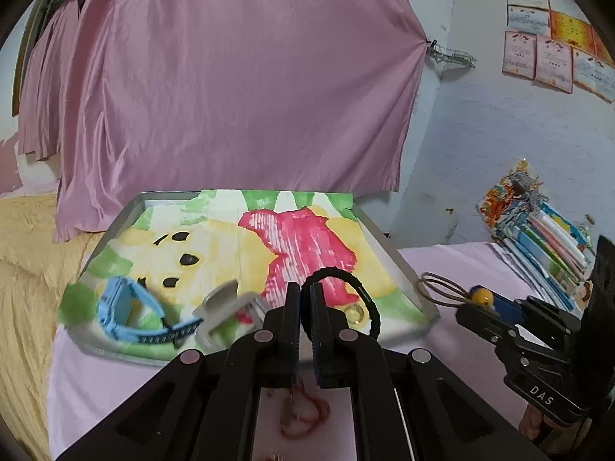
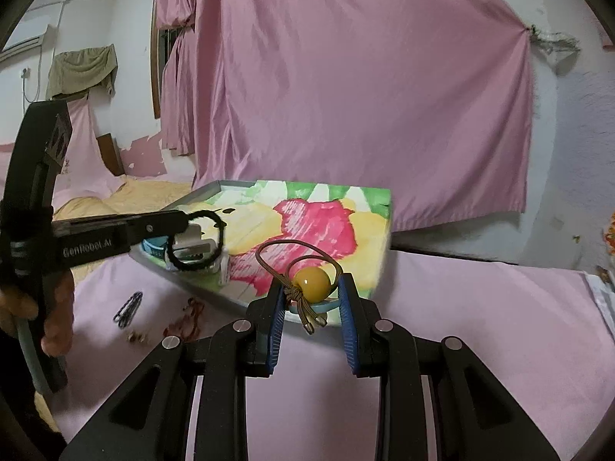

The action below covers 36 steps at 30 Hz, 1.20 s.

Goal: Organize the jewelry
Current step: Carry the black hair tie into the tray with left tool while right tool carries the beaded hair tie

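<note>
A metal tray (image 1: 399,265) lined with a cartoon-print cloth lies on the pink table. My left gripper (image 1: 305,292) is shut on a black hair tie (image 1: 367,299) and holds it above the tray's near edge; it also shows in the right wrist view (image 2: 219,244). My right gripper (image 2: 311,288) is shut on a brown elastic hair tie with a yellow bead (image 2: 311,280), just right of the tray; the bead shows in the left wrist view (image 1: 482,296). In the tray lie a blue watch (image 1: 127,313), a white clip (image 1: 223,307) and a ring (image 1: 355,313).
A red string bracelet (image 1: 303,415) lies on the table under my left gripper. Dark hair pins (image 2: 128,309) and small earrings (image 2: 138,336) lie left of it. Books (image 1: 546,246) are stacked at the right wall. A pink curtain hangs behind the tray.
</note>
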Motion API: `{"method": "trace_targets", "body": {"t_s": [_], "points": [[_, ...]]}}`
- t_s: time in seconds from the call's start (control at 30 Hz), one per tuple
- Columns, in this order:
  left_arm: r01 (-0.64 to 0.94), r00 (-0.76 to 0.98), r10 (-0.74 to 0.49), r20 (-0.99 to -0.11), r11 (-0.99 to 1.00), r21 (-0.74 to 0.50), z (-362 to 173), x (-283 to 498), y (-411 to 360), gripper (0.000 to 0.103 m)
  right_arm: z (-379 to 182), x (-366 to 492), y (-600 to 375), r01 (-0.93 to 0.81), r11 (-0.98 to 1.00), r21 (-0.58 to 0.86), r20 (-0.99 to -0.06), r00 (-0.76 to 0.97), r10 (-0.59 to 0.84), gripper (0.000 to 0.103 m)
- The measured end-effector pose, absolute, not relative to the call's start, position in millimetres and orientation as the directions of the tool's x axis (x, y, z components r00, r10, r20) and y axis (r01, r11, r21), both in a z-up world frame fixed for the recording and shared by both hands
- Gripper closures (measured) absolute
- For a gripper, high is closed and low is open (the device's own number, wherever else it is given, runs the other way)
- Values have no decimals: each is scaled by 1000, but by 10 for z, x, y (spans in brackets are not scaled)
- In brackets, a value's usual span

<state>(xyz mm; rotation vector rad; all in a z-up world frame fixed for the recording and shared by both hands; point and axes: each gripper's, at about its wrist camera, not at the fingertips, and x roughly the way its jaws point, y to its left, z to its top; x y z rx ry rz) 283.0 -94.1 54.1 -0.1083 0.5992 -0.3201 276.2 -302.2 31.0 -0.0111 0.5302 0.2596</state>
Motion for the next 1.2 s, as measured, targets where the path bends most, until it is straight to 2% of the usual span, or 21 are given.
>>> {"method": "trace_targets", "body": {"t_s": [0.23,0.77,0.93,1.2], "points": [[235,740,-278,-613,960,-152,336,3127,-1142,98,148,3075,-2944,-243,967,70,-567,789,239,79],[214,695,-214,-686,973,-87,141,3245,-1232,97,-25,3248,-2869,-252,966,62,-640,732,232,78],[195,682,-206,-702,976,-96,97,3282,-1204,97,-47,3287,-2847,-251,966,57,-660,717,225,70],[188,681,-203,-704,977,-100,87,3285,-1194,97,-43,3271,-2872,-240,969,61,-660,718,219,66]]}}
